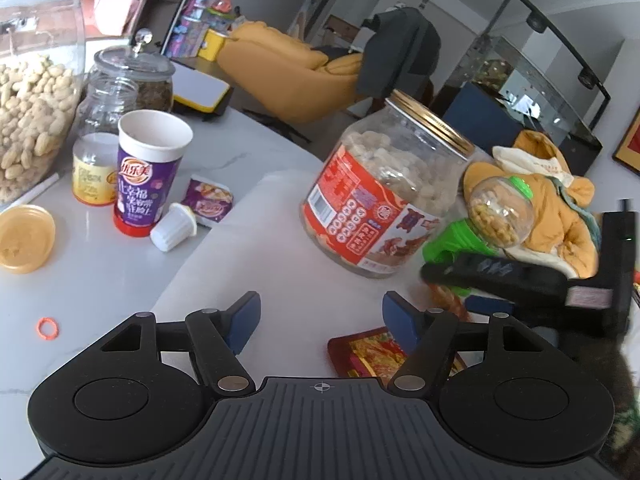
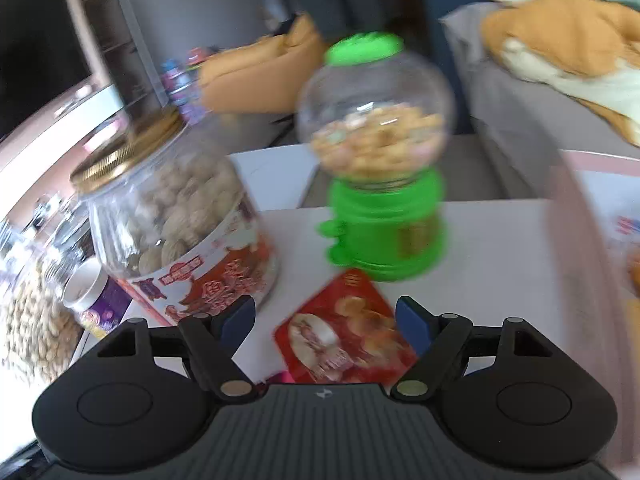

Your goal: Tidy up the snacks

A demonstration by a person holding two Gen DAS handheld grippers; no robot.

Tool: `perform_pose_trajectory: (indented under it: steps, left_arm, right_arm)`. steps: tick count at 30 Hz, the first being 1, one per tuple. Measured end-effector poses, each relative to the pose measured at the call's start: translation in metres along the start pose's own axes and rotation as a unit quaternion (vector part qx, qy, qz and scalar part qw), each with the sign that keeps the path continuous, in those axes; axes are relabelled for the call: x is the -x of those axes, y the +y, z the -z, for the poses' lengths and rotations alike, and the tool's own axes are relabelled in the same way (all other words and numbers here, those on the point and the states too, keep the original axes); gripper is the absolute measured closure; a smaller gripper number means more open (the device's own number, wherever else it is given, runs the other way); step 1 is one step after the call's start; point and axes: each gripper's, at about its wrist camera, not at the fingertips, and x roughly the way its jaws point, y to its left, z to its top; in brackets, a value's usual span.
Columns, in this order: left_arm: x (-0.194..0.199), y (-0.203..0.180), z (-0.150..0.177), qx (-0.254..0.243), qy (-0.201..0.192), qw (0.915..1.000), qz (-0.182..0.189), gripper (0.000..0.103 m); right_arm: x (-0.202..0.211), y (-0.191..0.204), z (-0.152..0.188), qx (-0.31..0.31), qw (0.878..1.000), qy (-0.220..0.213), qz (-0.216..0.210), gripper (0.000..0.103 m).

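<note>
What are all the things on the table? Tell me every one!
big peanut jar: one, clear glass, far left edge
lidded glass jar: one, clear, behind the cup
small plastic jar: one, clear with yellow label, lid off, left of the cup
yellow lid: one, lying flat, left front
cup: one, purple and white, upright
sachet: one, purple, right of the cup
small tub: one, white, on its side
rubber band: one, orange, left front
gold-lidded jar: one, red label, centre
candy dispenser: one, green with clear globe
red packet: one, in front of the dispenser
left gripper: black, blue pads, open, empty
right gripper: black, open over the red packet
</note>
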Motion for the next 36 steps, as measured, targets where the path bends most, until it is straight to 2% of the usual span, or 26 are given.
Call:
perform_pose_trajectory:
  steps: [3, 5, 7, 10, 14, 17, 19, 22, 24, 27, 30, 33, 36]
  left_arm:
    - [-0.002, 0.001, -0.001, 0.004, 0.004, 1.0000, 0.003, 0.029]
    - [-0.001, 0.002, -0.001, 0.005, 0.004, 1.0000, 0.005, 0.029]
    - [-0.001, 0.001, -0.001, 0.002, 0.001, 1.0000, 0.005, 0.029]
    - [-0.002, 0.001, 0.000, 0.000, 0.002, 1.0000, 0.004, 0.030]
    - [-0.005, -0.002, 0.003, -0.009, 0.007, 0.9999, 0.005, 0.033]
    - [-0.005, -0.005, 0.005, -0.019, 0.005, 0.9997, 0.012, 0.033]
    - [-0.002, -0.008, 0.005, -0.025, -0.002, 0.9995, 0.020, 0.034]
    - [0.006, -0.017, 0.005, -0.044, -0.025, 0.9982, 0.033, 0.034]
    - [0.008, -0.024, 0.004, -0.047, -0.023, 0.9977, 0.044, 0.034]
    - [0.002, -0.047, 0.001, -0.057, 0.018, 0.9938, 0.093, 0.034]
    - [-0.016, -0.093, 0.005, -0.110, 0.081, 0.9818, 0.133, 0.034]
    - [-0.041, -0.142, 0.015, -0.157, 0.097, 0.9747, 0.126, 0.034]
    - [-0.074, -0.177, 0.022, -0.186, 0.101, 0.9720, 0.101, 0.034]
  right_arm:
    - [-0.019, 0.009, 0.001, 0.070, 0.997, 0.034, 0.018, 0.023]
    - [-0.017, 0.015, 0.004, 0.117, 0.992, 0.044, 0.030, 0.023]
    - [-0.011, 0.018, 0.006, 0.142, 0.988, 0.054, 0.041, 0.030]
    - [0.005, 0.018, 0.011, 0.156, 0.985, 0.075, 0.020, 0.037]
    - [0.045, 0.024, 0.037, 0.188, 0.978, 0.089, -0.021, 0.036]
    - [0.077, 0.022, 0.055, 0.210, 0.969, 0.111, -0.070, 0.030]
    - [0.100, 0.019, 0.064, 0.222, 0.967, 0.099, -0.072, 0.026]
    - [0.135, 0.004, 0.074, 0.237, 0.970, 0.044, -0.037, 0.027]
    - [0.148, -0.013, 0.081, 0.230, 0.973, 0.021, -0.015, 0.027]
    - [0.157, -0.041, 0.088, 0.189, 0.982, 0.020, -0.003, 0.026]
    - [0.165, -0.066, 0.102, 0.164, 0.986, -0.001, 0.015, 0.026]
    - [0.168, -0.077, 0.123, 0.159, 0.986, -0.027, 0.043, 0.026]
    - [0.169, -0.083, 0.139, 0.144, 0.988, -0.041, 0.047, 0.027]
